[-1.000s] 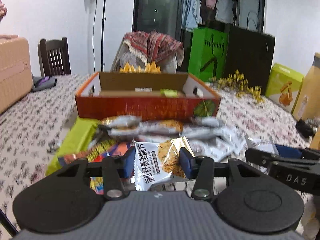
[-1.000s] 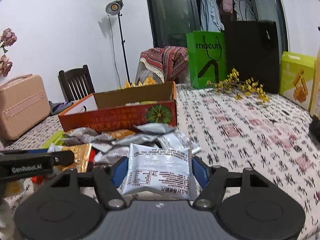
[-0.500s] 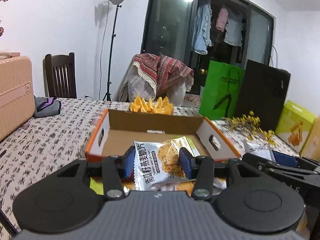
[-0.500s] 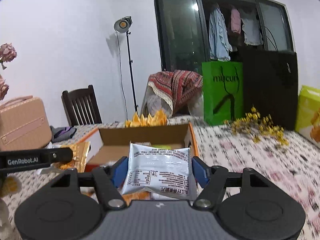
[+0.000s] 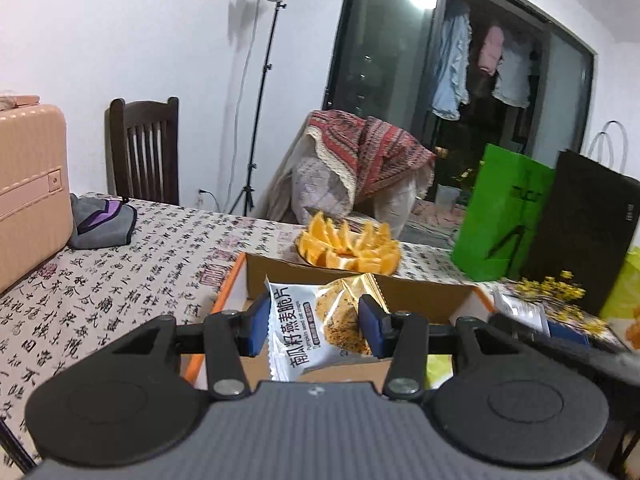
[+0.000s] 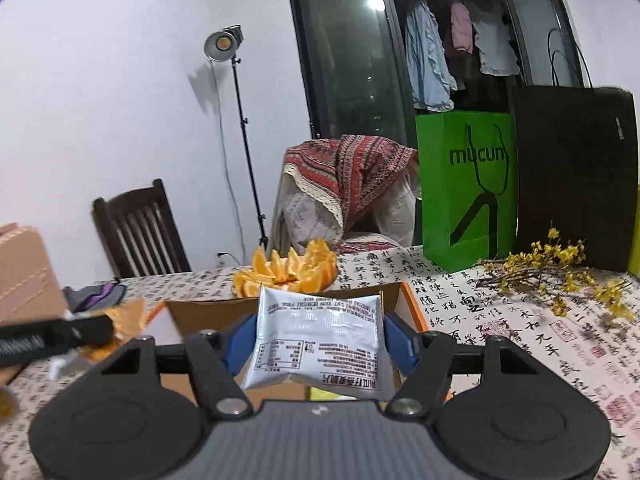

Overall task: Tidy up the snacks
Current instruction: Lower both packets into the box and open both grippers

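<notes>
Long table (image 5: 120, 264) under a white cloth printed with black calligraphy, carrying an open brown cardboard box with orange outer walls (image 5: 240, 280), seen close ahead in both wrist views. Beyond its far wall, a plate of orange wedges (image 5: 348, 246).

Left gripper (image 5: 314, 322) held above the box's near part, tilted slightly downward; blue fingers (image 5: 256, 326) clamped on a silver-and-gold oat-crisp packet with black characters (image 5: 316, 328), gripped by its two side edges, printed front toward the camera, upper end rising past the fingertips.

Right gripper (image 6: 318, 340) alongside, likewise angled a little down over the box; blue fingers (image 6: 398, 344) pressed against the sides of a plain silver snack packet with its label side showing (image 6: 318, 338), bowed slightly between them.

Compared with a second ago: both packets lifted away from the loose snack pile in front of the box, now out of sight, and carried forward over the box opening; grip widths unchanged.
</notes>
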Tool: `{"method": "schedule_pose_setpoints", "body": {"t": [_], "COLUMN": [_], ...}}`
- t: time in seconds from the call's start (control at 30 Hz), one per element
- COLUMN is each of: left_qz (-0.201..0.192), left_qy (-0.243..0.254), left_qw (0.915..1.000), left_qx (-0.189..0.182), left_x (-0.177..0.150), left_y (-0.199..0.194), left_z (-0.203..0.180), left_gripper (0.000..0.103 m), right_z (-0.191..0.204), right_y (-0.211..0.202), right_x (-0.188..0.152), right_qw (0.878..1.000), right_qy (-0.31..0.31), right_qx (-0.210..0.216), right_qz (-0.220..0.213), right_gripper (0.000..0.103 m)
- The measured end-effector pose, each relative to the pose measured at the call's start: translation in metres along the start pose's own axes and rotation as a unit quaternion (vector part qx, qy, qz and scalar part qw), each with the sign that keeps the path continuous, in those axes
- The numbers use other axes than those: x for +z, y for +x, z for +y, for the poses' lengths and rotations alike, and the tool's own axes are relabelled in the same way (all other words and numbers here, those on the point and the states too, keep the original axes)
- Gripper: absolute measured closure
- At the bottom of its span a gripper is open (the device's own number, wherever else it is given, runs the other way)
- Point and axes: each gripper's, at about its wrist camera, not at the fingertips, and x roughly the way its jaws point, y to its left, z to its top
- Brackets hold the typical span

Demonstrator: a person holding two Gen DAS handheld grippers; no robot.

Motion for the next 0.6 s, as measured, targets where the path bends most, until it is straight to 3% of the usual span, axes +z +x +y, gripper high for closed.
{"method": "schedule_pose_setpoints", "body": {"t": [0.07,0.13,0.23,0.4,0.53,0.57,0.6], "left_qz": [-0.006,0.010,0.026,0.040,0.043,0.039,0.034], "left_qy": [-0.002,0.014,0.014,0.019,0.019,0.016,0.011], "left_qw": [1.0000,0.9998,0.9994,0.9987,0.9985,0.9989,0.9992], "left_qx": [0.005,0.011,0.017,0.024,0.027,0.023,0.019], "left_x": [-0.006,-0.009,-0.013,-0.022,-0.028,-0.028,-0.027], "left_y": [0.014,0.028,0.039,0.048,0.051,0.049,0.046], "left_z": [0.005,0.006,0.011,0.013,0.014,0.015,0.016], "left_gripper": [0.055,0.055,0.055,0.055,0.053,0.043,0.023], "right_z": [-0.008,-0.012,-0.018,-0.012,-0.013,-0.015,-0.017], "right_y": [0.015,0.030,0.040,0.038,0.035,0.036,0.036], "right_x": [-0.016,-0.027,-0.031,-0.036,-0.037,-0.036,-0.036], "right_qw": [1.000,0.999,0.997,0.998,0.998,0.998,0.998], "right_qy": [0.010,0.002,0.026,0.012,0.017,0.021,0.025], "right_qx": [0.011,0.013,0.030,0.025,0.015,0.015,0.016], "right_qz": [0.005,0.043,0.066,0.059,0.061,0.062,0.062], "right_gripper": [0.035,0.035,0.035,0.034,0.024,0.015,0.010]}}
